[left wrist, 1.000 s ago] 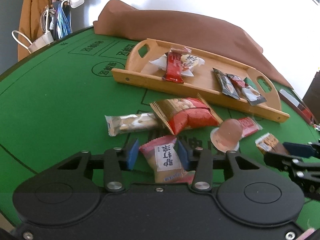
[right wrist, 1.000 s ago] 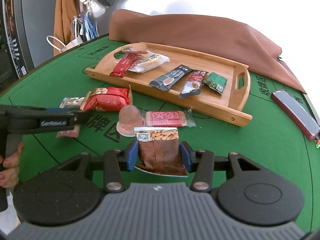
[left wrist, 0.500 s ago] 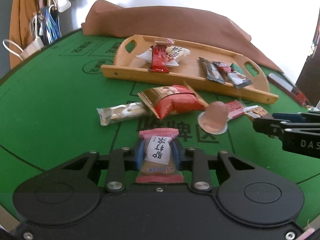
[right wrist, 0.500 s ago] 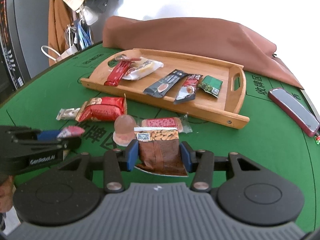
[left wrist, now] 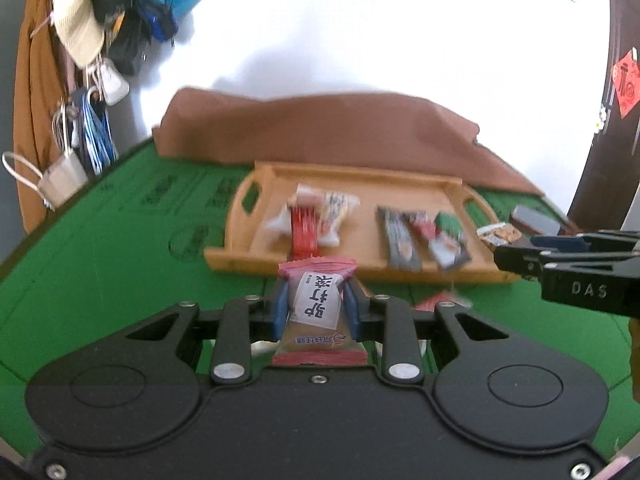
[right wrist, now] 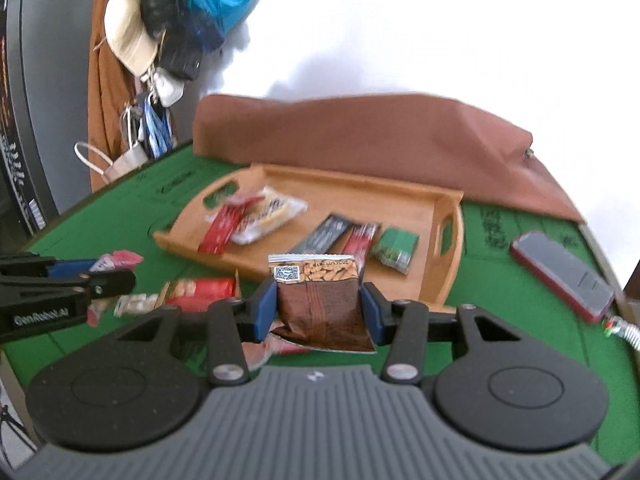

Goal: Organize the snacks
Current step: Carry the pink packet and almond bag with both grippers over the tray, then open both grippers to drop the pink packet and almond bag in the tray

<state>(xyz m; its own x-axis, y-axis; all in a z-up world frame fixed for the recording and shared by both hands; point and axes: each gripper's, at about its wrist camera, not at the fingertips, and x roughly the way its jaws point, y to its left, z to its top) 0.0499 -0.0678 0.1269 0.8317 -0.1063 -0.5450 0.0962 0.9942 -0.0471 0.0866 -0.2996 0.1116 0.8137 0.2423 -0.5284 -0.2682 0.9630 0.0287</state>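
Observation:
My left gripper [left wrist: 316,308] is shut on a pink snack packet [left wrist: 318,312] with a white label, lifted off the green table [left wrist: 100,264]. My right gripper [right wrist: 318,306] is shut on a brown almond packet [right wrist: 322,304], also raised. Beyond both stands a wooden tray [left wrist: 360,184] [right wrist: 360,192] holding a red bar [right wrist: 224,226], a white wrapped snack [right wrist: 268,216], two dark sachets and a small green packet [right wrist: 396,250]. In the left wrist view the right gripper [left wrist: 516,250] enters from the right with the almond packet. In the right wrist view the left gripper [right wrist: 120,268] enters from the left with the pink packet.
A red snack bag [right wrist: 200,290] and a pale bar [right wrist: 136,304] lie on the table in front of the tray. A dark red-edged phone [right wrist: 560,272] lies at the right. A brown cloth [left wrist: 320,132] is heaped behind the tray. Bags and a hat [left wrist: 76,32] hang at the far left.
The left gripper closed on the pink packet and lifted it. The right gripper rose with the almond packet. Both views now sit higher, with the tray nearer the middle.

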